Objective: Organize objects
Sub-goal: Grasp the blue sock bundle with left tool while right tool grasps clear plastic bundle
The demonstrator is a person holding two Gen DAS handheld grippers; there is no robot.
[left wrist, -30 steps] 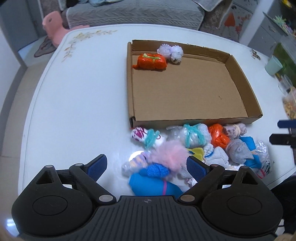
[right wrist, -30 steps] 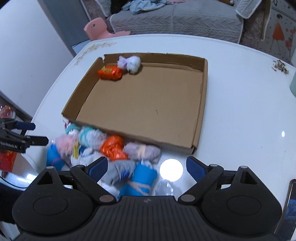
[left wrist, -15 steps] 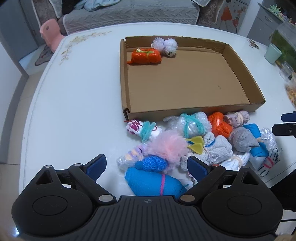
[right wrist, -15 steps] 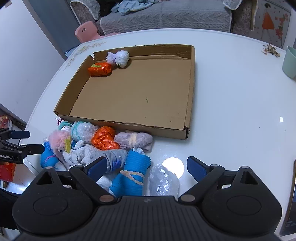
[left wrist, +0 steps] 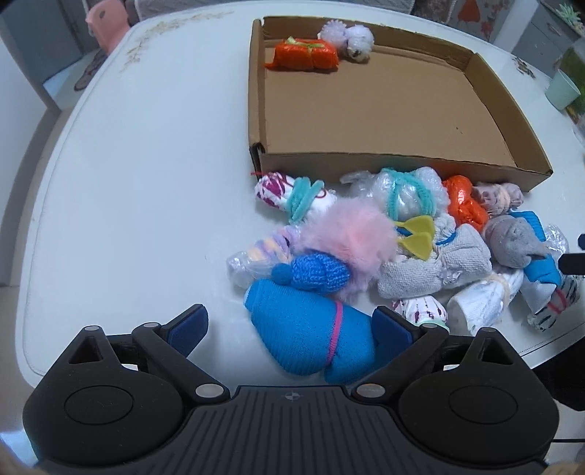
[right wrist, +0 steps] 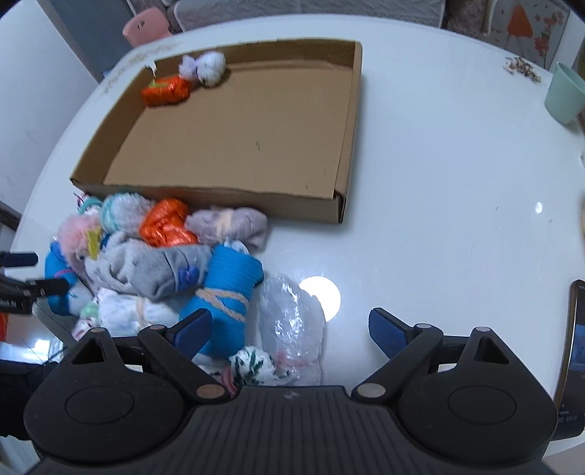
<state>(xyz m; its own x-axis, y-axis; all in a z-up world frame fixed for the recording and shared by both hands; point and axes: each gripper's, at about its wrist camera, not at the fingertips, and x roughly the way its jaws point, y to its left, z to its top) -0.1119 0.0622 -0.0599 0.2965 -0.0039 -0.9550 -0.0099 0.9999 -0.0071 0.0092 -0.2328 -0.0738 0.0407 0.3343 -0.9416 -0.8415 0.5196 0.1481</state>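
A shallow cardboard box [left wrist: 471, 65] [right wrist: 353, 120] lies on the white table and holds an orange bundle [left wrist: 305, 54] [right wrist: 166, 91] and a white fluffy bundle [left wrist: 351, 36] [right wrist: 206, 67] in its far left corner. Several rolled bundles lie heaped in front of the box. My left gripper [left wrist: 289, 327] is open, its fingers on either side of a big blue knit bundle [left wrist: 310, 336]. My right gripper [right wrist: 290, 327] is open above a clear plastic bundle [right wrist: 292, 318], next to a blue roll tied with peach string [right wrist: 226, 292].
A pink fluffy bundle [left wrist: 351, 237], grey bundles [left wrist: 435, 266] and an orange foil bundle [right wrist: 166, 223] sit in the heap. A green cup [right wrist: 565, 93] stands at the far right. A phone [right wrist: 574, 350] lies at the right table edge. A pink chair [right wrist: 146, 22] is beyond the table.
Both grippers have moved down and closer to the heap. The blue knit bundle now lies between the left fingers, and the plastic bundle sits under the right gripper.
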